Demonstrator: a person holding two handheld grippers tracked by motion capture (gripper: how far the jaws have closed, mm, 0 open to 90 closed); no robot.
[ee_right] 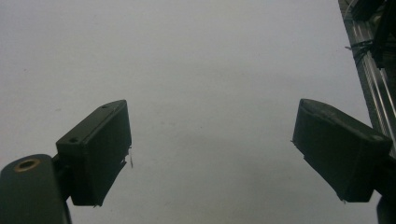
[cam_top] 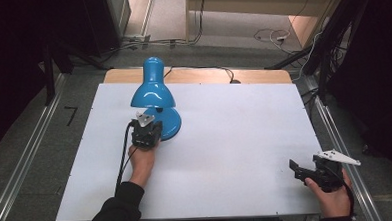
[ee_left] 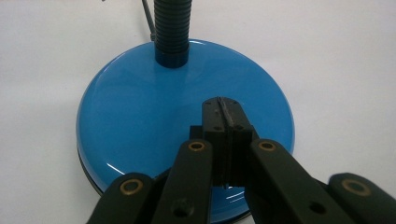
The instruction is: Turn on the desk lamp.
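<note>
While my left gripper (cam_top: 149,123) sits just left of centre in the high view, its tips are hidden there behind its own black body and grey plate, so from above I cannot make out what they meet. My left gripper view settles it: the two pads are pressed flat together with nothing between them, poised over the near part of the blue lamp base (ee_left: 140,116), a little right of frame centre; whether the tips actually rest on the glossy surface I cannot tell. That view cuts the base off at the bottom edge, and the black ribbed neck (ee_left: 172,28) runs out of the top of the frame, so the shade is lost there.

From above, the blue lamp (cam_top: 153,92) stands in the upper left part of the white table (cam_top: 236,154), its shade (cam_top: 152,95) covering the neck and much of the base. Its cord trails off toward the top edge and is hard to follow.

My right gripper (cam_top: 307,171) lies at the lower right of the high view, well apart from the lamp, partly covered by my hand (cam_top: 333,197). In my right gripper view its jaws stand wide apart over bare table, holding nothing
</note>
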